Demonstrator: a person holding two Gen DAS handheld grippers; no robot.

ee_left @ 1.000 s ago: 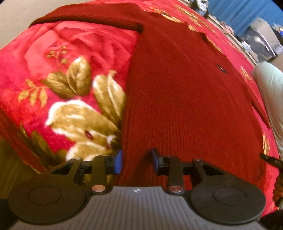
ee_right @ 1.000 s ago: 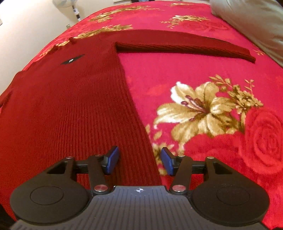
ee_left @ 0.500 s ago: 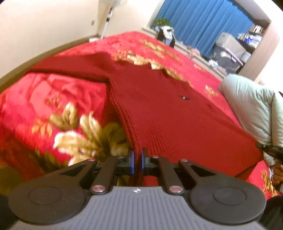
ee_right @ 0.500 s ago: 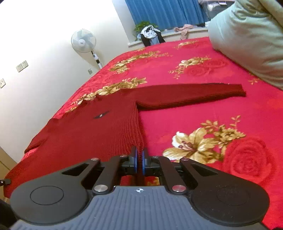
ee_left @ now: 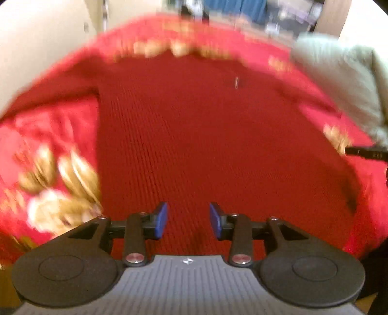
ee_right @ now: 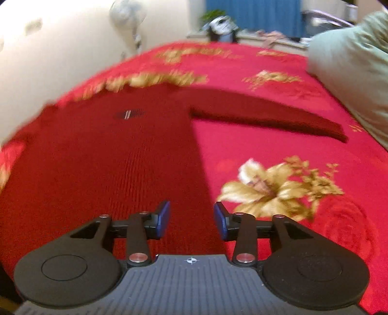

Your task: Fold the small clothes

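Observation:
A dark red knitted sweater (ee_left: 206, 135) lies flat on a red floral blanket (ee_left: 48, 135), sleeves spread to each side. My left gripper (ee_left: 188, 219) is open and empty, hovering over the sweater's lower hem. In the right wrist view the sweater (ee_right: 109, 164) fills the left half, with its right sleeve (ee_right: 266, 118) stretched out sideways. My right gripper (ee_right: 192, 218) is open and empty over the hem near the sweater's right side edge. Both views are blurred by motion.
A pale green pillow (ee_right: 351, 63) lies at the right of the bed (ee_right: 291, 150); it also shows in the left wrist view (ee_left: 339, 80). A standing fan (ee_right: 127, 14) and blue curtains (ee_right: 252, 12) are behind the bed. The other gripper's tip (ee_left: 363, 152) shows at the left view's right edge.
Half a second ago both grippers were shut on the sweater's hem. Now both are open, the hem is released, and both views have shifted.

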